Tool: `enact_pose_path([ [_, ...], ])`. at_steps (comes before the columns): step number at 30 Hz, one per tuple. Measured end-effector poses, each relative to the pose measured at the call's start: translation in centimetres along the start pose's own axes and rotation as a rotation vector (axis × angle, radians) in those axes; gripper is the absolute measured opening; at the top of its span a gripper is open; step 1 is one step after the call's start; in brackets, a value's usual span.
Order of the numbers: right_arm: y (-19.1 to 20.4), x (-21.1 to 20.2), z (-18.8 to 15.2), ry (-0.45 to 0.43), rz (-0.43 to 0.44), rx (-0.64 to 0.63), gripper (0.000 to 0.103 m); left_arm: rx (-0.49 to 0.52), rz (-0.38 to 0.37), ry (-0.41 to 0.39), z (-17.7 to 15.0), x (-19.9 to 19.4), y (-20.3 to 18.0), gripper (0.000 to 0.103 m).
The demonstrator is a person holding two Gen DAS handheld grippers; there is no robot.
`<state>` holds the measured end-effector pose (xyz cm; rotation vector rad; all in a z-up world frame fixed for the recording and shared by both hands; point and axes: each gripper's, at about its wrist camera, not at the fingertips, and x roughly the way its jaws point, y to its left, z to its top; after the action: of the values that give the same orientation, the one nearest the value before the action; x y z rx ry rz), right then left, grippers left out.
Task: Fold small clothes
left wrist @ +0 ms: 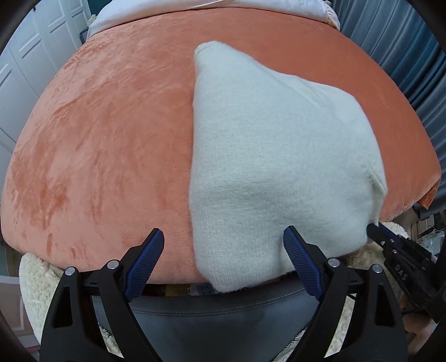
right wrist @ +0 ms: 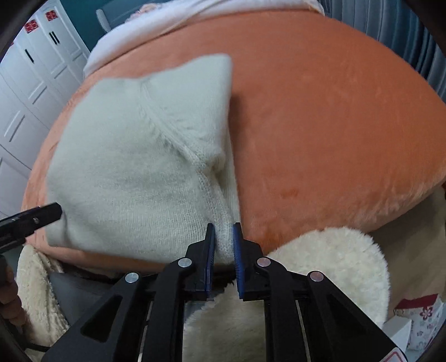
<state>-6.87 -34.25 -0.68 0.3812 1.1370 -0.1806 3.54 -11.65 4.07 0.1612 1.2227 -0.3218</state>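
Observation:
A small white knitted garment lies on an orange plush bed cover, its near edge hanging over the bed's front edge. My left gripper is open; its right finger rests over the garment's near edge and nothing is held. In the right wrist view the garment lies left of centre with a knit seam running to my right gripper, which is shut on the garment's near right corner. The right gripper also shows at the garment's right edge in the left wrist view. The left gripper's tip shows at the garment's left side.
The orange cover fills the bed's right side. A cream fluffy cushion and a grey seat sit below the bed's front edge. White wardrobe doors stand at left, blue curtains at right, white bedding at the back.

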Motion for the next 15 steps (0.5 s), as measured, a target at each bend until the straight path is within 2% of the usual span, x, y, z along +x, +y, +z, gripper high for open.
enact_pose_path([
  [3,-0.1,-2.2,0.7,-0.060,0.039,0.032,0.021,-0.004,-0.042,-0.017,0.5,-0.3,0.0,0.086],
  [4,-0.2,-2.6,1.0,-0.074,0.048,0.045,0.029,-0.012,-0.061,-0.023,0.8,-0.3,0.0,0.087],
  [6,-0.7,-3.5,1.8,-0.114,0.078,0.080,0.052,-0.033,-0.074,-0.026,1.8,-0.2,0.1,0.088],
  [8,-1.4,-3.4,2.8,-0.114,0.117,0.110,0.058,-0.052,-0.094,-0.024,2.8,0.3,0.1,0.090],
  [11,-1.9,-2.0,4.2,-0.085,0.168,0.131,0.062,-0.067,-0.099,0.000,4.2,1.5,0.0,0.090],
  [15,-0.8,0.7,4.9,-0.021,0.163,0.116,0.063,-0.085,-0.109,0.020,5.1,2.8,-0.2,0.093],
])
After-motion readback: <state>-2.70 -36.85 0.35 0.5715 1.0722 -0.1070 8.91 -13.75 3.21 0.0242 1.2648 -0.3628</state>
